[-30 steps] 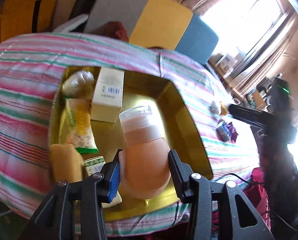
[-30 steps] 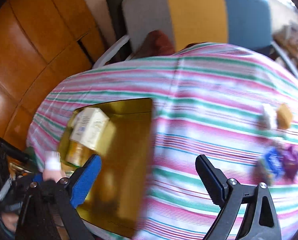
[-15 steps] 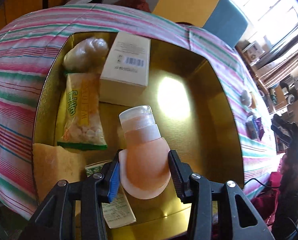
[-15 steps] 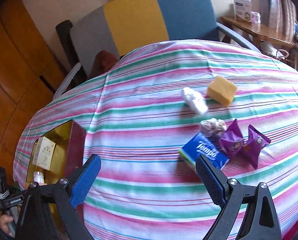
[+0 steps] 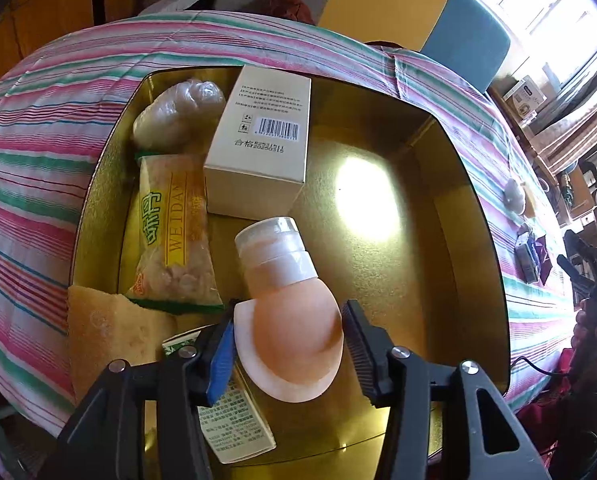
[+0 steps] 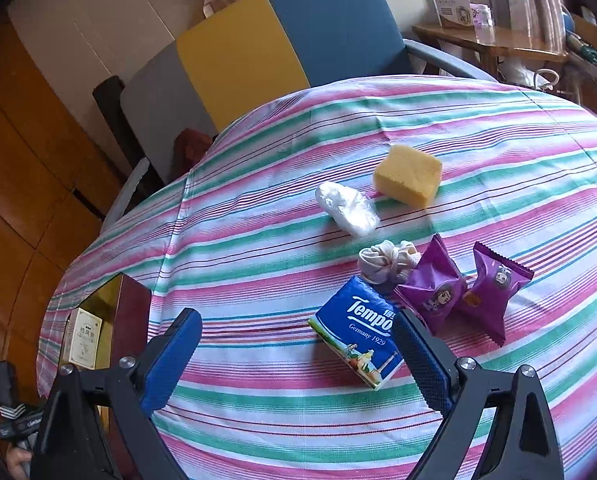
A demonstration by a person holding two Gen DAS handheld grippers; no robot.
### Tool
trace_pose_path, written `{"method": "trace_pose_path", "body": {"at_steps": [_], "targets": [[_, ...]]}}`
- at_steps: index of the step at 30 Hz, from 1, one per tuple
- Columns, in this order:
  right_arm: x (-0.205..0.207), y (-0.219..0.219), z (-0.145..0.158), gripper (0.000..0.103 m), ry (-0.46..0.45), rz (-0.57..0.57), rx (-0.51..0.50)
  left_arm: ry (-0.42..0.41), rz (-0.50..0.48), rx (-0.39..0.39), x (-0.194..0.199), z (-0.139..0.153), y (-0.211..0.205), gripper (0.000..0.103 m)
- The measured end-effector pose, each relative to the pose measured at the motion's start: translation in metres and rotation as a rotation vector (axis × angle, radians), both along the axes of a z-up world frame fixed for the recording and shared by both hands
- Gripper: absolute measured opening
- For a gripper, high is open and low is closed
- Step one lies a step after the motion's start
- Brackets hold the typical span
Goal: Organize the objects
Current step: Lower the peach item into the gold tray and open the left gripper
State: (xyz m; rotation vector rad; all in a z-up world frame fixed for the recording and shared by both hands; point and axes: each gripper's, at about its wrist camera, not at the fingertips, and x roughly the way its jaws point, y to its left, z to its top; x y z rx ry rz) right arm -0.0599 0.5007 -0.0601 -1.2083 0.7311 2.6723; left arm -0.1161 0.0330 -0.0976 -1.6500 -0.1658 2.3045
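The tablecloth (image 6: 298,152) has pink, green and white stripes, and the box (image 5: 470,216) is shiny gold inside. The soft bottle (image 5: 294,332) is peach with a clear cap. The tissue pack (image 6: 358,332) is blue, the 2 snack bags (image 6: 462,288) are purple, and the sponge (image 6: 408,174) is yellow.

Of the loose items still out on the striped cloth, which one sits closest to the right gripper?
The blue Tempo tissue pack: it lies just ahead of the right gripper, beside its right finger. The purple snack packets lie farther off.
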Motion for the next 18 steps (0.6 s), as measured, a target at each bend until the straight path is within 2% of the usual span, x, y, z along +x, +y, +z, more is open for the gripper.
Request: {"method": "trace_pose_path", "body": {"at_steps": [7, 12, 18], "targets": [[0.003, 0.006, 0.001, 0.097, 0.013, -0.02, -0.02, 0.019, -0.004, -0.022, 0.004, 0.009, 0.001, 0.066], [0.004, 0.01, 0.0, 0.097, 0.016, -0.038, -0.028, 0.063, -0.011, -0.054, 0.011, 0.024, -0.002, 0.069], [0.005, 0.012, 0.001, 0.097, 0.016, -0.049, -0.024, 0.131, 0.028, -0.099, 0.02, 0.041, -0.012, 0.069]]}}
